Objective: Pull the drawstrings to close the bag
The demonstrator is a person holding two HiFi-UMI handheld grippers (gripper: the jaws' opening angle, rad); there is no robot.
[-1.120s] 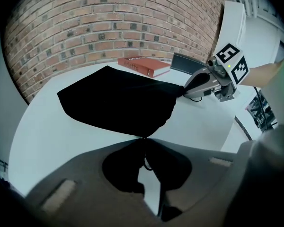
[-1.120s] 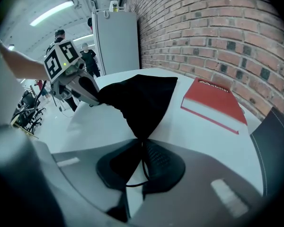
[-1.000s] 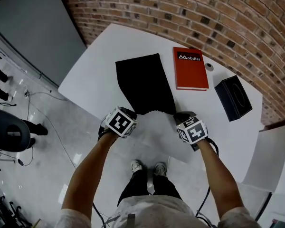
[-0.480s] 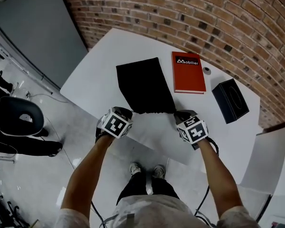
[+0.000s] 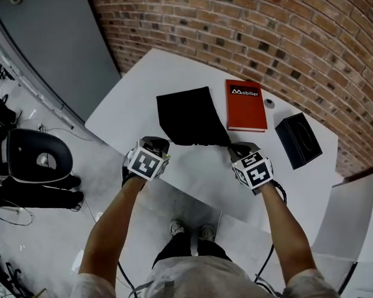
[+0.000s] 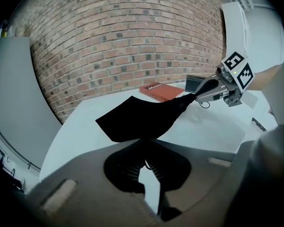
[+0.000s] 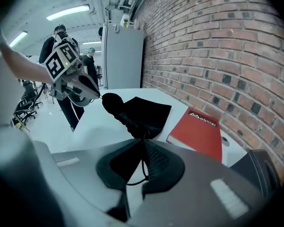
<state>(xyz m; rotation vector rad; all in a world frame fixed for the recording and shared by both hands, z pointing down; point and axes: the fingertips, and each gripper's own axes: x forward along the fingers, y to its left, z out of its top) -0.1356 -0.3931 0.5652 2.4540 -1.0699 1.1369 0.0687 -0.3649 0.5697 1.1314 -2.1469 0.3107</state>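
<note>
A black drawstring bag [image 5: 188, 113] lies on the white table [image 5: 137, 92], its near mouth gathered into a taut straight line between my two grippers. At the mouth's left corner my left gripper [image 5: 153, 145] is shut on a thin drawstring [image 6: 145, 163]. At the right corner my right gripper [image 5: 237, 149] is shut on the other drawstring [image 7: 141, 174], which loops between its jaws. In the left gripper view the bag [image 6: 139, 119] stretches toward the right gripper [image 6: 213, 86]. In the right gripper view the bag [image 7: 144, 110] runs toward the left gripper [image 7: 85, 91].
A red book [image 5: 246, 106] lies just right of the bag, with a small round object [image 5: 269, 103] and a black box [image 5: 298, 139] beyond it. A brick wall backs the table. An office chair [image 5: 37, 160] stands on the floor at left. People [image 7: 59, 44] stand in the background.
Both grippers have drawn apart, the left one further left. The bag's rippled open mouth has pulled into a tight straight line.
</note>
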